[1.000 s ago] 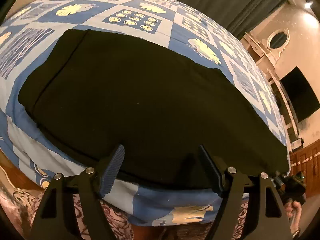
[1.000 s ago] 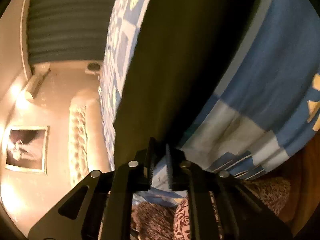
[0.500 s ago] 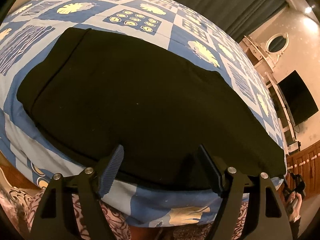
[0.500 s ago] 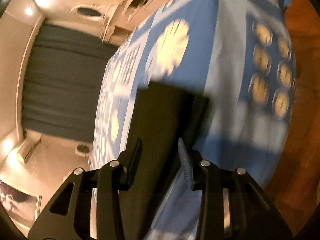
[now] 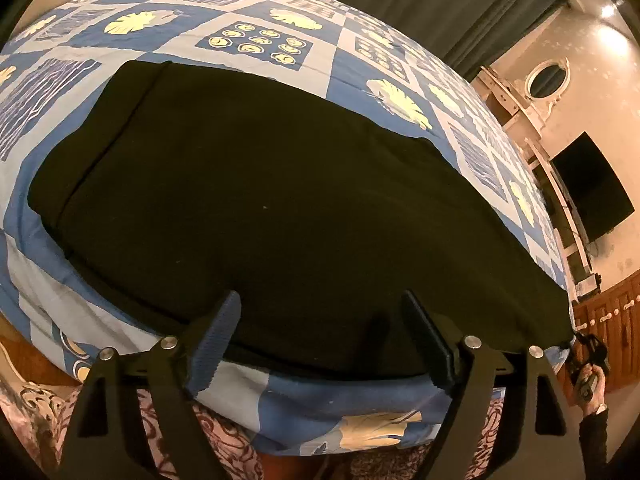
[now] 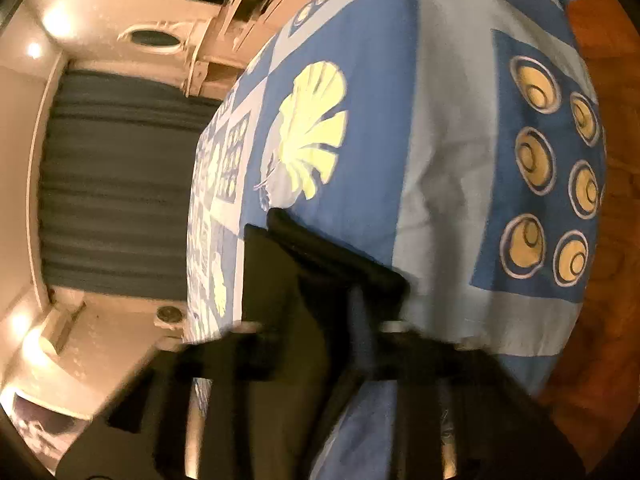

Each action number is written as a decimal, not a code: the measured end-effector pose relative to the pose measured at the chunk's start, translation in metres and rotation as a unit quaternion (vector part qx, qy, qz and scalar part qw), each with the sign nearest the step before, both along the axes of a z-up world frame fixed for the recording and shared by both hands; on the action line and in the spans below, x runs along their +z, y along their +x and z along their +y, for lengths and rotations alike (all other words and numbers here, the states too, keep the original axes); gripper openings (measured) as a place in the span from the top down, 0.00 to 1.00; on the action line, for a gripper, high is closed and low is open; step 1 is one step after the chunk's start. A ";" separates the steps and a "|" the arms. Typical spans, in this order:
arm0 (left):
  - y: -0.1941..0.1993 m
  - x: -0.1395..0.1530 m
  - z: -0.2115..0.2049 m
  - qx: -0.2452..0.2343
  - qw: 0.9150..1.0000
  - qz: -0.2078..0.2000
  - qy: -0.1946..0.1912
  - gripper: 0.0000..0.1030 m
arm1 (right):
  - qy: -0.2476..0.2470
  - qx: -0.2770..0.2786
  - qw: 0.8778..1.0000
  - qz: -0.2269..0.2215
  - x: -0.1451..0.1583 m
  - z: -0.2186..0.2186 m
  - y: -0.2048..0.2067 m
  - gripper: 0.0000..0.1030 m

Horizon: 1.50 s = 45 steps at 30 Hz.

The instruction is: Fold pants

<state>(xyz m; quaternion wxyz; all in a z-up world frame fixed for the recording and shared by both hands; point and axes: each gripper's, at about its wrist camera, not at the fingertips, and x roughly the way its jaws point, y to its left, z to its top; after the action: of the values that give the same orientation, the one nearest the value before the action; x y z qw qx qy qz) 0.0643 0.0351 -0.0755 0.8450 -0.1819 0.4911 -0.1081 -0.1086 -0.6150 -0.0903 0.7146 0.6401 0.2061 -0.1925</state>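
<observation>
Black pants (image 5: 288, 200) lie flat, leg over leg, along near edge of bed on blue patchwork quilt (image 5: 256, 44), ready for crosswise fold. Left gripper (image 5: 320, 320) jaws open, hovering over near edge, mid-length. Right gripper (image 6: 324, 320) at hem end; blurred, jaw state unclear

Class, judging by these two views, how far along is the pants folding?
Done: the black pants lie flat as one long band on the bedspread, apparently legs together. In hand: nothing; the left hand-held gripper hovers open at the near edge. Left: the crosswise folds. The right view is too blurred to judge.
</observation>
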 end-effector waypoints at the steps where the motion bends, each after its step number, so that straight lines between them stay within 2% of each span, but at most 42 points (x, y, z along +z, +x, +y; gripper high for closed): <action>1: 0.000 0.000 -0.001 -0.002 1.000 0.000 0.003 0.21 | -0.007 0.005 1.000 -0.002 0.006 0.000 0.001 0.90; 4: -0.001 0.001 -0.001 -0.003 1.000 0.001 0.002 0.21 | -0.040 0.007 0.999 -0.022 0.029 0.001 -0.003 0.90; 6: 0.000 0.001 0.000 -0.002 1.000 0.002 -0.005 0.21 | -0.059 0.009 0.998 -0.016 0.037 0.003 -0.014 0.91; 10: 0.001 0.000 0.001 -0.001 1.000 0.002 -0.014 0.17 | -0.065 0.026 0.997 0.040 0.011 0.003 -0.022 0.90; 12: 0.001 0.001 -0.002 -0.005 1.000 0.002 -0.008 0.17 | -0.048 0.031 0.998 0.034 -0.004 -0.002 -0.022 0.90; 14: 0.001 0.001 -0.002 -0.009 1.000 0.002 -0.005 0.17 | -0.053 0.022 0.998 0.027 0.005 -0.006 -0.027 0.81; 16: 0.001 0.001 -0.001 -0.010 1.000 0.001 -0.007 0.17 | -0.085 0.014 0.996 0.030 0.023 -0.010 -0.030 0.56; 18: 0.002 0.000 -0.001 -0.010 1.000 0.002 -0.007 0.17 | -0.116 0.036 0.992 0.038 0.038 -0.023 -0.018 0.45; 21: 0.002 0.000 -0.003 -0.011 1.000 0.001 -0.001 0.17 | -0.125 0.098 0.987 0.023 0.043 -0.037 0.009 0.43; 23: 0.001 0.000 -0.004 -0.013 1.000 -0.001 0.006 0.17 | -0.132 0.134 0.982 0.034 0.041 -0.041 0.030 0.42; 24: 0.001 0.000 -0.005 -0.014 1.000 -0.001 0.009 0.17 | -0.134 0.150 0.979 0.038 0.039 -0.042 0.039 0.38; 28: 0.001 0.000 -0.006 -0.016 1.000 -0.001 0.015 0.17 | -0.121 0.213 0.968 0.055 0.023 -0.037 0.073 0.35; 29: 0.001 0.000 -0.006 -0.017 1.000 -0.001 0.015 0.17 | -0.121 0.233 0.963 0.057 0.022 -0.033 0.081 0.35; 30: 0.001 0.001 -0.006 -0.016 1.000 -0.002 0.015 0.17 | -0.133 0.245 0.958 0.070 0.023 -0.029 0.087 0.44; 31: 0.000 0.002 -0.005 -0.013 1.000 -0.005 0.012 0.17 | -0.139 0.262 0.952 0.078 0.023 -0.025 0.094 0.81; 33: -0.002 0.006 -0.003 -0.001 1.000 -0.013 0.003 0.17 | -0.125 0.286 0.946 0.084 0.020 -0.022 0.103 0.83; 35: -0.004 0.012 0.000 0.017 0.999 -0.027 0.009 0.17 | -0.167 0.288 0.937 0.101 0.033 -0.020 0.107 0.84; 36: -0.003 0.018 0.002 0.028 0.999 -0.038 0.018 0.17 | -0.185 0.278 0.938 0.097 0.042 -0.022 0.107 0.84; 37: -0.002 0.022 0.004 0.034 0.998 -0.048 0.024 0.17 | -0.192 0.260 0.943 0.084 0.048 -0.029 0.105 0.84; 39: 0.002 0.030 0.010 0.048 0.996 -0.064 0.039 0.17 | -0.200 0.250 0.940 0.115 0.037 -0.039 0.109 0.84; 41: 0.009 0.030 0.015 0.053 0.996 -0.058 0.048 0.17 | -0.180 0.252 0.943 0.120 0.021 -0.043 0.112 0.82; 42: 0.012 0.028 0.022 0.062 0.995 -0.053 0.051 0.17 | -0.175 0.249 0.947 0.102 0.019 -0.046 0.107 0.79; 44: 0.016 0.024 0.033 0.074 0.995 -0.041 0.050 0.17 | -0.135 0.233 0.961 0.064 0.017 -0.054 0.097 0.64; 45: 0.016 0.022 0.038 0.080 0.995 -0.035 0.049 0.17 | -0.123 0.220 0.967 0.050 0.019 -0.060 0.088 0.47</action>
<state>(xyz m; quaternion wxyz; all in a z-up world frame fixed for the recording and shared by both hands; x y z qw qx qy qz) 0.0800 0.0730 -0.0534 0.8757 -0.1753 0.4494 -0.0223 -0.0203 -0.6747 -0.0716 0.8012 0.4760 0.3521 -0.0866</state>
